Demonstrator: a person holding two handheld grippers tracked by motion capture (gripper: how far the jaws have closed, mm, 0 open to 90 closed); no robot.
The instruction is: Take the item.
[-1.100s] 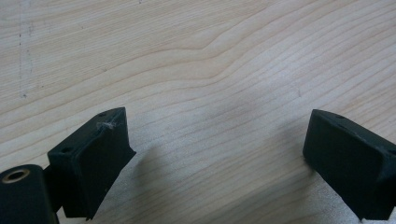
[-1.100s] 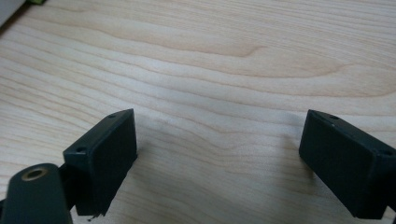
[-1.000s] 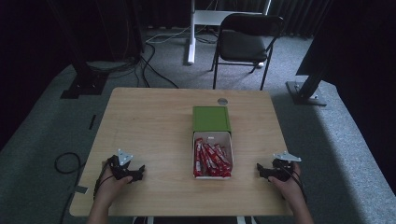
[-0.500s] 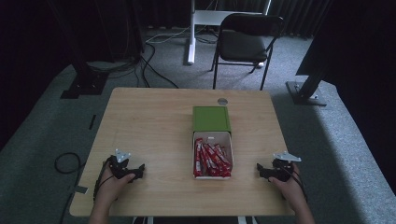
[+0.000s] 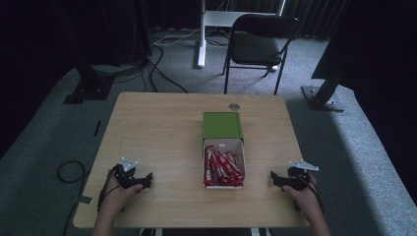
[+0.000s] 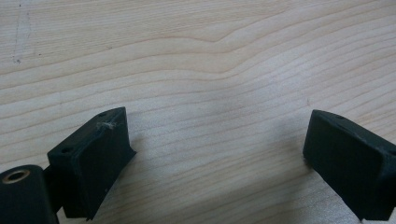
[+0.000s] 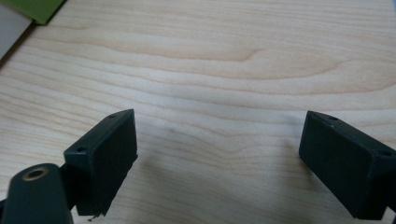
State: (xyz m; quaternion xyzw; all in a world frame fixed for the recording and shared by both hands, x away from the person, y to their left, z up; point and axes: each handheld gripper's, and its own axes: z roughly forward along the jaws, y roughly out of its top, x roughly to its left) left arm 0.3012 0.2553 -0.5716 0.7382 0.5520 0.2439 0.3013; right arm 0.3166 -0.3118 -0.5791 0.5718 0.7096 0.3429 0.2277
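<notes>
Change: I compare with the shots from a second ago and find almost nothing moved; both hands stay parked near the table's front edge, the left perhaps a touch nearer me. I judge the work has not begun.
Box: the white open cardboard box [image 5: 223, 163] packed with red wrapped snack bars [image 5: 222, 167] sits mid-table, its green hinged lid [image 5: 222, 125] folded back at 12 o'clock of it.
Left gripper: the left gripper [image 5: 143, 180] rests at about 9 o'clock of the box, well apart from it; its jaws stand wide, released, with bare pale wooden table [image 6: 196, 70] between them.
Right gripper: the right gripper [image 5: 274, 179] sits at about 3 o'clock of the box, closer than the left yet not touching; jaws spread wide, grasping nothing.
Corner cue: a strip of the green lid shows at 11 o'clock in the right gripper view.
Next: I judge a reach toward the bars comes first.
</notes>
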